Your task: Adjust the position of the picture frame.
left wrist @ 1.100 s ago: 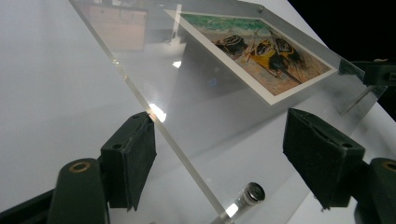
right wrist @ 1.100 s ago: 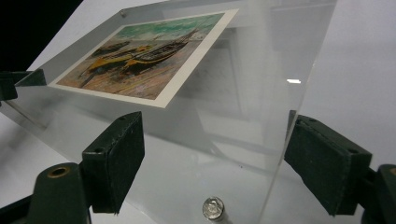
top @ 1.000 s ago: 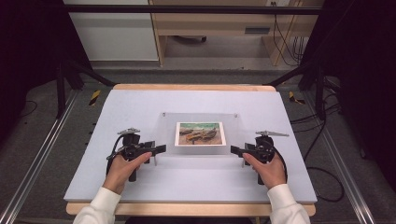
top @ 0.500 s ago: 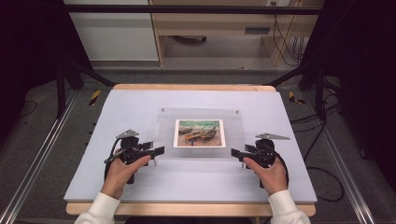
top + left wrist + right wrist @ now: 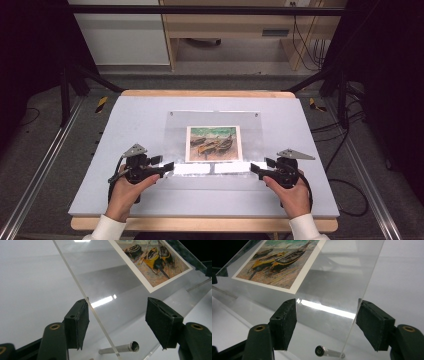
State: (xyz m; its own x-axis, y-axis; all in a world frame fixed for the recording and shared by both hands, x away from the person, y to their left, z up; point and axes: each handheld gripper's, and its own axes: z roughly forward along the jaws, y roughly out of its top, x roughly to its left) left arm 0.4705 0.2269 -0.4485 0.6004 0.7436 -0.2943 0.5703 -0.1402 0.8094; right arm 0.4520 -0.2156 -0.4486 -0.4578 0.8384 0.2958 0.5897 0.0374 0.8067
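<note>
A clear acrylic sheet (image 5: 175,134) lies in the middle of the grey table, with a print of beached boats (image 5: 214,143) under or in it. My left gripper (image 5: 167,166) is at the sheet's near left corner and my right gripper (image 5: 254,168) at its near right corner. Both are open. In the left gripper view the sheet (image 5: 112,277) has its side edge running between the jaws of the left gripper (image 5: 120,312), close to the left pad. In the right gripper view the sheet's (image 5: 337,277) edge passes between the right gripper's (image 5: 327,315) jaws, near the right pad.
A short metal standoff pin (image 5: 120,348) sits under the sheet's corner by my left gripper, and another pin (image 5: 328,351) by my right. The grey table mat (image 5: 125,125) has bare room all around the sheet. Dark frame posts and floor cables surround the table.
Both hands have drawn slightly toward the table's near edge with the grippers still at the sheet's near corners. Bright reflections now show along the sheet's near strip.
</note>
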